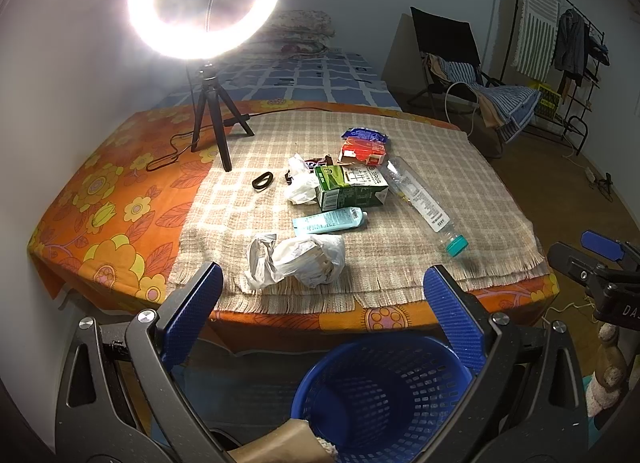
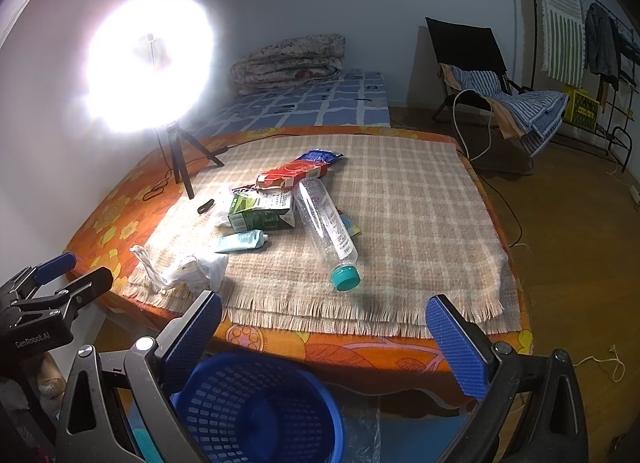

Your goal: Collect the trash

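Crumpled bag [image 1: 296,259] lies just beyond the spread left hand-held gripper [image 1: 324,303], apparently.

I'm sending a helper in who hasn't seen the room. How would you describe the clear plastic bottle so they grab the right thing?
Go to the checked cloth on the orange flowered bed. In the pile of litter at its middle, the clear plastic bottle lies on its side, right of the green carton. It is the only see-through item, and its teal cap points toward the fringed near edge.

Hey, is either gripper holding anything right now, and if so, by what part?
Nothing is held. The left gripper and right gripper both have open jaws, empty, short of the trash on the table, above the basket.
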Motion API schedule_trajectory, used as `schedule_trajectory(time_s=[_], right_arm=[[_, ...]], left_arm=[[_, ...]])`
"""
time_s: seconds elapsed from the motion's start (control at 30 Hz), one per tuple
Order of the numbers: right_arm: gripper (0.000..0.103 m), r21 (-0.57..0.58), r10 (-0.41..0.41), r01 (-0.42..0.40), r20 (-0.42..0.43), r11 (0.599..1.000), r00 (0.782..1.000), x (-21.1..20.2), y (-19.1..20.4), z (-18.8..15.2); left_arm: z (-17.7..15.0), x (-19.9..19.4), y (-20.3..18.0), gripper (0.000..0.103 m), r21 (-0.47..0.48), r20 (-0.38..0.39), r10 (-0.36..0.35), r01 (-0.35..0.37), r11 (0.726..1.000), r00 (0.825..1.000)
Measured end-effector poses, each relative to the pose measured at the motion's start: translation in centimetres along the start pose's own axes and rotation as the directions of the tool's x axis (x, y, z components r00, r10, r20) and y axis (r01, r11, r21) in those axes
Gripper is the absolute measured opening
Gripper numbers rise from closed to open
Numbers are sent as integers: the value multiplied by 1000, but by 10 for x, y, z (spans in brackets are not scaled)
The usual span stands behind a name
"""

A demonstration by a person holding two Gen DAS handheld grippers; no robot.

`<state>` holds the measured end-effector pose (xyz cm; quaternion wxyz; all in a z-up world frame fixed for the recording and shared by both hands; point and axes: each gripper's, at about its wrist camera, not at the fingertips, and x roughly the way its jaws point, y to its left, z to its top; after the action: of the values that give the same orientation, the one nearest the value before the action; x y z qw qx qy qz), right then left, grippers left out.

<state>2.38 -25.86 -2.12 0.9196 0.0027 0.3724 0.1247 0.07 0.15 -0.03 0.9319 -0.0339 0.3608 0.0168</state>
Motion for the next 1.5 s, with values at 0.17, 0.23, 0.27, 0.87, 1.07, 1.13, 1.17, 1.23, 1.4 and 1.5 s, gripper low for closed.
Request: schedule_trajectory(time_s=[0.17, 0.23, 0.27, 0.87, 1.07, 1.13, 1.17, 1.23, 1.4, 1.5], right_arm=[[103, 0, 1, -1, 0, 1000, 1000, 0, 0, 0], [103, 0, 0, 0, 0, 1000, 1000, 0, 0, 0], [103, 0, 0, 0, -1, 1000, 1000, 0, 0, 0], [103, -3, 7, -7, -17, 1000, 1000, 6, 0, -2], [103, -15, 25, -25, -16, 1000, 1000, 10, -2, -3], [103, -30, 47, -47, -20, 998, 999, 16, -3, -5], [103, -37, 54, -55, -30, 998, 998, 20, -3, -6], [103, -45, 56, -59, -55, 997, 997, 30, -4, -7], [101, -41, 49, -54, -124, 998, 991, 59, -9, -4], [101, -55, 50, -59, -161, 997, 986, 75, -10, 3]], left_arm=[[0, 0, 0, 102, 0, 0, 0, 0, 1000, 1000], [0, 0, 0, 102, 0, 0, 0, 0, 1000, 1000], [0, 0, 0, 102, 0, -1, 0, 0, 1000, 1000], [-13, 4, -19, 102, 7, -10, -3, 3, 1000, 1000], [-13, 6, -4, 102, 1, -22, 0, 0, 1000, 1000], [-13, 9, 2, 102, -1, -36, 3, -3, 1000, 999], [-14, 12, 6, 102, -2, -46, 1, -1, 1000, 999], [-14, 17, 11, 102, 2, -63, 4, -4, 1000, 998], [-11, 36, 20, 102, 42, -111, 0, 5, 999, 994], [-8, 53, 21, 102, 61, -161, -33, 43, 997, 986]])
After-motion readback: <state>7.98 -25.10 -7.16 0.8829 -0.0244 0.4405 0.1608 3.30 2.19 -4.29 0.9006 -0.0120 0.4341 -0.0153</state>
